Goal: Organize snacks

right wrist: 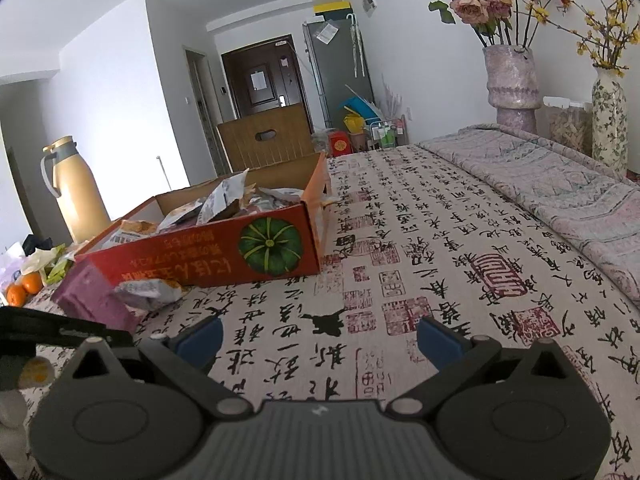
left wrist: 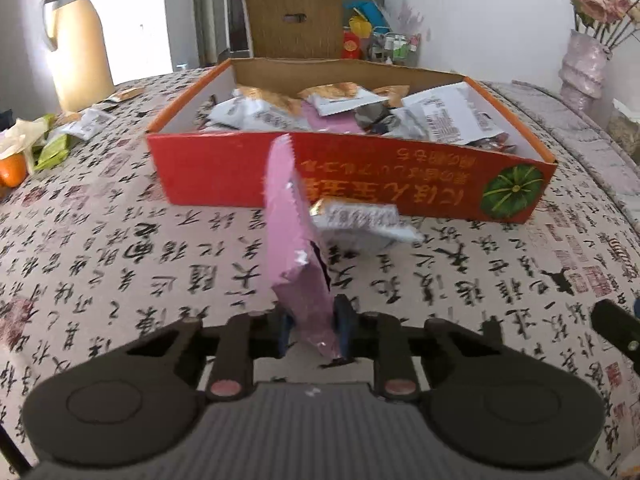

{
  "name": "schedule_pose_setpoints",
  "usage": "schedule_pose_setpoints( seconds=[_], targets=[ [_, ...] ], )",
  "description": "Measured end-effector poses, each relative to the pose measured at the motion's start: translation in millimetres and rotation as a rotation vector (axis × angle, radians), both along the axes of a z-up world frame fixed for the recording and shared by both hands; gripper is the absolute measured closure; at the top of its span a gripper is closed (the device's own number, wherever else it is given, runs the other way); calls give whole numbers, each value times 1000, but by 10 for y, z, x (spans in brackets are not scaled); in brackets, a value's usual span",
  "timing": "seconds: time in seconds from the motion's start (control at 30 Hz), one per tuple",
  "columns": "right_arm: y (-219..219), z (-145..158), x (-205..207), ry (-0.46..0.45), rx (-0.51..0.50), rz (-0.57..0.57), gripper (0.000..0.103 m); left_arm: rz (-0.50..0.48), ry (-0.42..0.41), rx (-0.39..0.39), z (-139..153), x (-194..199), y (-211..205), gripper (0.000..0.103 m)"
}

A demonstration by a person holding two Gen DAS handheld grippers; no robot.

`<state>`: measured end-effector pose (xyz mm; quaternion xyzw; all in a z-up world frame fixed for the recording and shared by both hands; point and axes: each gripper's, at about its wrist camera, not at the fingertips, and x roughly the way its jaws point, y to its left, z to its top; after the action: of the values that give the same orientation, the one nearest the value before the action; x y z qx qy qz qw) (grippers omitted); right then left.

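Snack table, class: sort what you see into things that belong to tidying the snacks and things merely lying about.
Belongs to the job:
- pink snack packet, clamped in the left gripper
- white snack packet on the tablecloth
- red box holding packets
- right gripper, open

Lying about:
- thermos
- oranges
- flower vase

Calligraphy-print tablecloth (left wrist: 120,248) under red box (left wrist: 352,176), snack packets (left wrist: 360,220).
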<state>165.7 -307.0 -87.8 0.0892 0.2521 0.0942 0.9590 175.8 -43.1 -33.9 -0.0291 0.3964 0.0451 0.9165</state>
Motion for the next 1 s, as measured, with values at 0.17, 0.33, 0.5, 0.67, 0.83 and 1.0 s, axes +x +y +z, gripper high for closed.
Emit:
schedule_pose_setpoints(
  seconds=[0.17, 0.33, 0.5, 0.67, 0.83, 1.0],
  targets=[
    [51, 44, -123, -11, -17, 4, 0, 4, -15, -24, 17, -111, 131, 81],
    [119, 89, -225, -15, -34, 11, 0, 10, -45, -43, 44, -254, 277, 84],
    [218, 116, -269, -10, -51, 37, 0, 17, -73, -54, 85, -337, 401, 84],
    [391, 168, -183, -16, -66, 72, 0, 27, -104, -58, 133, -348, 512, 84],
    [562, 216, -69, -27, -68, 118, 0, 46, -117, -64, 156, -328, 614, 84],
    [658, 198, 45, -9, -71, 136, 0, 52, -120, -76, 147, -324, 693, 84]
  ],
)
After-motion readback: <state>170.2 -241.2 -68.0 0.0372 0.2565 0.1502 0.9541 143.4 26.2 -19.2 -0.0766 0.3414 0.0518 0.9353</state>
